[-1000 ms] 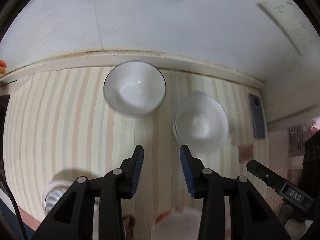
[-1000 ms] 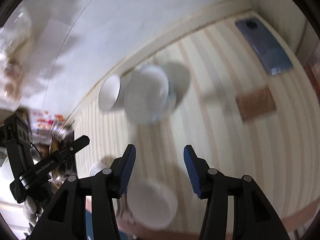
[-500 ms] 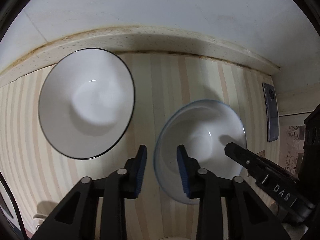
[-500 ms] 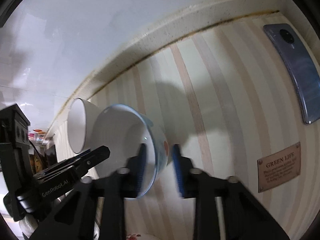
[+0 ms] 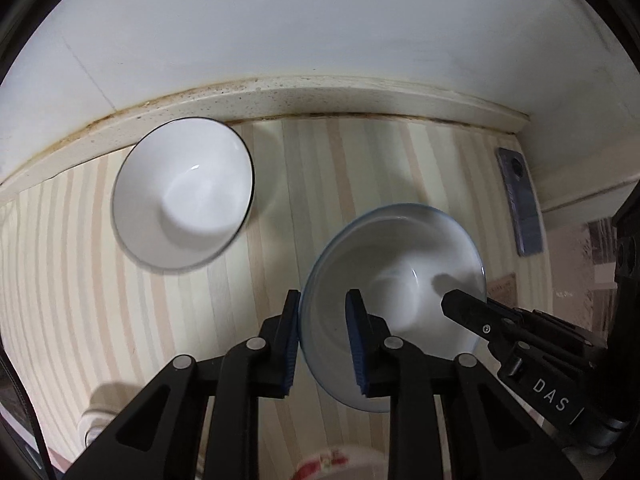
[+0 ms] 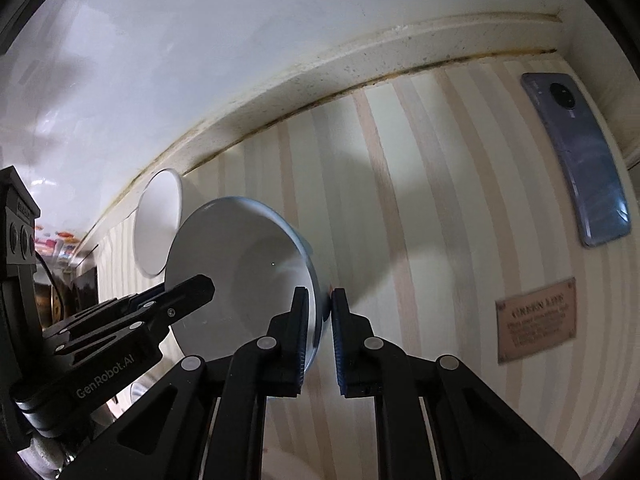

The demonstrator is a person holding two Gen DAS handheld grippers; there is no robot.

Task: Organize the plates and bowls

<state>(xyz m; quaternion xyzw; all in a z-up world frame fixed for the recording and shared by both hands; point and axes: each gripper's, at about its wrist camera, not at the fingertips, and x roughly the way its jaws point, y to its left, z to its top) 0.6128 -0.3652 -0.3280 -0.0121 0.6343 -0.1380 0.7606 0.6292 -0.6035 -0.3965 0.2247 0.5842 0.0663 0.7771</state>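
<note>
Bowls: two are seen on the striped bench (image 5: 100,320). The blue-rimmed bowl (image 5: 400,280) sits toward the right, near the front; the black-rimmed bowl (image 5: 184,196) sits well apart from it, back left, close to the raised ledge at the wall.

Change over the last second: both sets of tongs are brought in and down from above the bench onto the blue-rimmed bowl. A second ago nothing is between either pair of jaws and the bowl lies further off; half a second ago its rim is already bracketed.

Left tongs (image 5: 322,332): closed down onto the bowl's near-left rim, one pad outside the wall, one inside. Right tongs (image 6: 320,320): closed tight on the opposite rim, wall pinched between the pads, as seen in the right wrist view. The gap on both is about as narrow as it gets, only the bowl's wall between the pads.

Bowl appears tilted in the right wrist view; whether its base is off the bench cannot be told.

Reading: the grasp looks complete, two-sided, so a lift and transfer is judged to be next, likely into the black-rimmed bowl for nesting. Thin rim grips on glazed ware are judged slippy; both tongs need to be moved together.

A phone (image 6: 580,160) and a small brown plaque (image 6: 536,320) lie to the right, clear of the bowls.
</note>
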